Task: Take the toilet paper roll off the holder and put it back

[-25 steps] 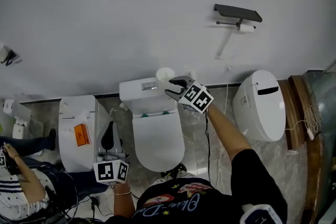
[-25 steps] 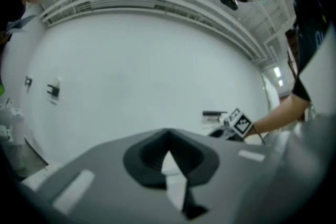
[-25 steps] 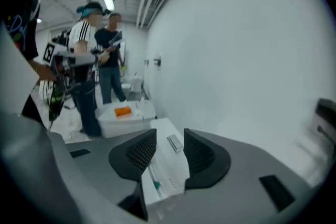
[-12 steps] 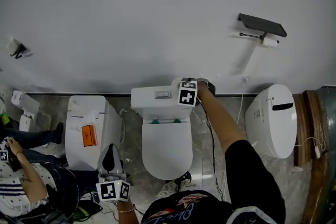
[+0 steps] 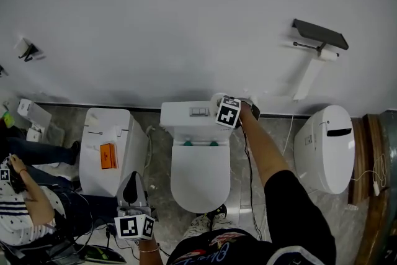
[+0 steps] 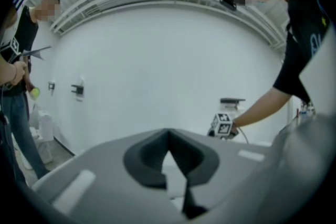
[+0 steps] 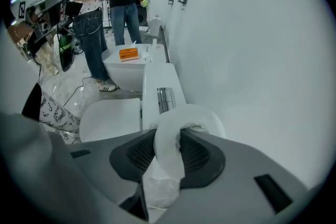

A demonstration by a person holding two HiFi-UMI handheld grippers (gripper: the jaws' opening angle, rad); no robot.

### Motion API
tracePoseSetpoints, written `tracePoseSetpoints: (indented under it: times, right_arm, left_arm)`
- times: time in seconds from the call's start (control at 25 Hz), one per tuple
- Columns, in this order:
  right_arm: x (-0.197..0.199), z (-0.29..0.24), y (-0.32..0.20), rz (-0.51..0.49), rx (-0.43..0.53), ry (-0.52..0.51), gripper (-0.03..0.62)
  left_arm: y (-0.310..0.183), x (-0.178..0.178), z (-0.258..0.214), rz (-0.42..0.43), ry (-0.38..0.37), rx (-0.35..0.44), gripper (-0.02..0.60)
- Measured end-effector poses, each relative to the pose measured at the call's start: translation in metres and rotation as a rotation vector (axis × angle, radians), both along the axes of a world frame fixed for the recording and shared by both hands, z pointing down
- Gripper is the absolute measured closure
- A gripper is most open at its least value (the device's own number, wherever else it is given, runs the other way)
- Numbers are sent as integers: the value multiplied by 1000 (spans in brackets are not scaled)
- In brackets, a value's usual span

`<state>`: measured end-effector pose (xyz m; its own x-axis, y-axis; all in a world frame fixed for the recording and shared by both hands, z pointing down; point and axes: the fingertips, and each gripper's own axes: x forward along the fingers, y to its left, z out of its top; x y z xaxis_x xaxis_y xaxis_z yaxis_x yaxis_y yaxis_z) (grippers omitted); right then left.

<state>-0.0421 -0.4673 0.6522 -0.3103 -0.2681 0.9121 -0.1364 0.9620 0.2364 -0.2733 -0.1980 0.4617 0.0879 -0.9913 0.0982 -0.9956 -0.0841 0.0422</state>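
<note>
Overhead, the right gripper [image 5: 224, 107] was clamped on the white toilet paper roll [image 5: 215, 98], holding it at the far right corner of the white rectangular toilet tank [image 5: 186, 115]. Whether the roll touched the tank lid could not be told from above. In the right gripper view the right gripper [image 7: 168, 150] pinched the soft wall of the roll [image 7: 189, 117] between its two dark ribbed pads [image 7: 134, 155]. The jaws stood fairly wide around the paper, and a crumpled white end of it hung down between them. Beyond the roll ran the tank with its chrome flush plate [image 7: 166, 98]. The black wall-mounted holder with a flat shelf [image 5: 320, 34] sat well apart from the roll, up on the plain white wall [image 5: 155, 22] to the right, and a small white cylinder [image 5: 327, 54] hung on its bar. The left gripper [image 5: 133, 183] was low and near, over the grey marble floor [image 5: 155, 152] between the middle white toilet bowl [image 5: 200, 170] and the left white toilet [image 5: 115, 133], which carried a small orange box [image 5: 108, 156]. Its own view showed the left gripper [image 6: 168, 136] with its jaw tips together and nothing between them, aimed at the wall. A third white toilet [image 5: 329, 146] stood at the right, below the holder. A person in a striped shirt [image 5: 22, 211] was at the near left edge.
</note>
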Motion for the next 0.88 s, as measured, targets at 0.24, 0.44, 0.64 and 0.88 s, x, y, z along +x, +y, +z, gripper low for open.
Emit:
tracePoseSetpoints:
  times: [0.24,0.44,0.64,0.88]
  right_arm:
    - [9,-76,37,201,126,-517,461]
    - [33,-175,116,275,310,-963,461]
    - [55,-208,203,387,465,-1169,461]
    - [71,-210,237,503,581,-1237,461]
  left_arm:
    - [-13,13,-17,53,2,53,592]
    - [-30,48,-33,160,20,110,592]
    - [-27,85,-43,250,18,158,592]
    - [-25,102,-46,291,28,167,592]
